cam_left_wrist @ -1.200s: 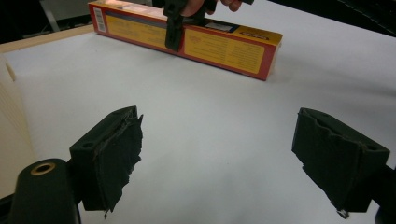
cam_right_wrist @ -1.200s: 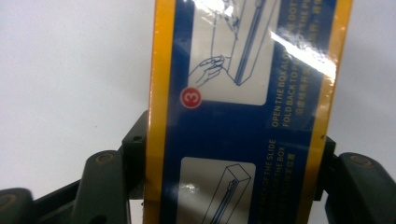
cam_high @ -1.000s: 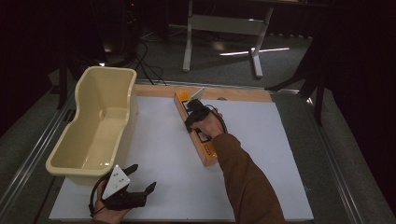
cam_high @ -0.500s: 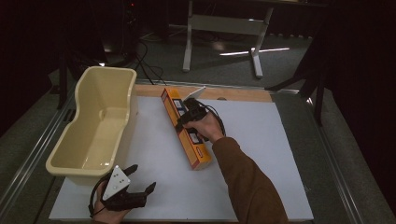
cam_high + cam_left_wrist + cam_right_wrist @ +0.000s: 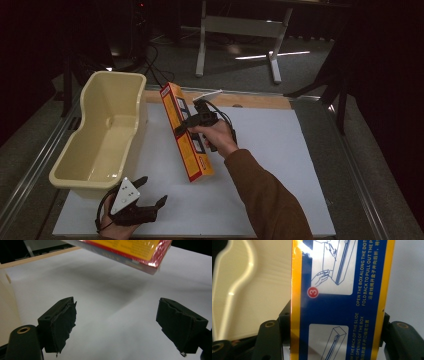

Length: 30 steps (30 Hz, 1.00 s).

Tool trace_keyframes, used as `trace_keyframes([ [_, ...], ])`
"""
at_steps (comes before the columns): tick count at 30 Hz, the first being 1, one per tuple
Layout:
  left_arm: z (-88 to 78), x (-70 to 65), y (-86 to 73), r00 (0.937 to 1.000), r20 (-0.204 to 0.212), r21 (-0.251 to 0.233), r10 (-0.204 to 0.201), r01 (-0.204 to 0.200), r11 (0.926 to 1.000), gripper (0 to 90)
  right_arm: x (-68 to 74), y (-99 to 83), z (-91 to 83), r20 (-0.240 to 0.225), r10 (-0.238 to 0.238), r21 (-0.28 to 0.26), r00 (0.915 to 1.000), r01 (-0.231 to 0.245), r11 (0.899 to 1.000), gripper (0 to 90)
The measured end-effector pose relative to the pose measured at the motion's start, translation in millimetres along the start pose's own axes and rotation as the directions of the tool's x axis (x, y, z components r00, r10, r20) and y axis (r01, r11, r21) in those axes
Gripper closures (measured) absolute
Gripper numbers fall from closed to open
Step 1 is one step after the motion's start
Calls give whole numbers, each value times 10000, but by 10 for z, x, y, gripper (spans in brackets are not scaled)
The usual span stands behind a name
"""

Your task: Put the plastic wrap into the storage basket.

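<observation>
High view, box: long narrow yellow-and-orange cardboard box (image 5: 186, 132) is hanging tilted in the air over the white board (image 5: 280, 165), between its far edge and its middle, just beside the tub, its lower end nearest the board; it looks carried this way to go over the tub's wall.
High view, right gripper: black two-jaw right gripper (image 5: 186, 125) is clamping the box across its narrow width near the middle, probably so that the long box is balancing rather than swinging.
High view, tub: cream plastic oblong tub (image 5: 135, 107) is sitting along the board's left edge, open side up, likely the place where the box is heading.
High view, left gripper: black left gripper (image 5: 150, 192) is resting at the board's near left corner, well apart from the box, keeping out of the way.
Left gripper view, jaws: both pads (image 5: 62, 320) are standing wide and released, with bare board between them; the box's shiny end (image 5: 140, 252) is hanging above and beyond them.
Right gripper view, grip: jaws are pressing on both long edges of the box's blue instruction panel (image 5: 337, 302), grasping it firmly; the tub's pale inside (image 5: 249, 290) is lying just behind, to the left.
</observation>
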<state>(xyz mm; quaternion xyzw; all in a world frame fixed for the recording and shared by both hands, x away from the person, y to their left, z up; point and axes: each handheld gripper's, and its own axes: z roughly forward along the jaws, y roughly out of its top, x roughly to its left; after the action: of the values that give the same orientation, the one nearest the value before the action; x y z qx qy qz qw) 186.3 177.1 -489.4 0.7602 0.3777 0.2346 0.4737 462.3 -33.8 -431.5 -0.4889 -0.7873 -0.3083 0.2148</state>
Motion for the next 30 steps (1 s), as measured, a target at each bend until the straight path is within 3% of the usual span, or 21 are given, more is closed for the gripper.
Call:
trace_keyframes([
  [6, 0, 0, -1, 10000, 4, 3, -2, 2, 10000, 159, 61, 19, -108, -637, 214, -685, 9977, -258, 9973, 399],
  [9, 1, -2, 0, 10000, 2, -4, 0, 0, 10000, 159, 84, 24, -146, -744, 195, -1042, 9970, -273, 9942, 398],
  [14, 2, 1, -1, 10000, -2, 9, -6, 6, 10000, 158, 144, 31, -187, -833, 170, -1192, 9964, -269, 9925, 398],
  [30, -3, 7, -3, 10000, 3, -3, -2, 2, 10000, 158, 534, 128, -328, -1534, -79, -1868, 9881, -212, 9822, 398],
])
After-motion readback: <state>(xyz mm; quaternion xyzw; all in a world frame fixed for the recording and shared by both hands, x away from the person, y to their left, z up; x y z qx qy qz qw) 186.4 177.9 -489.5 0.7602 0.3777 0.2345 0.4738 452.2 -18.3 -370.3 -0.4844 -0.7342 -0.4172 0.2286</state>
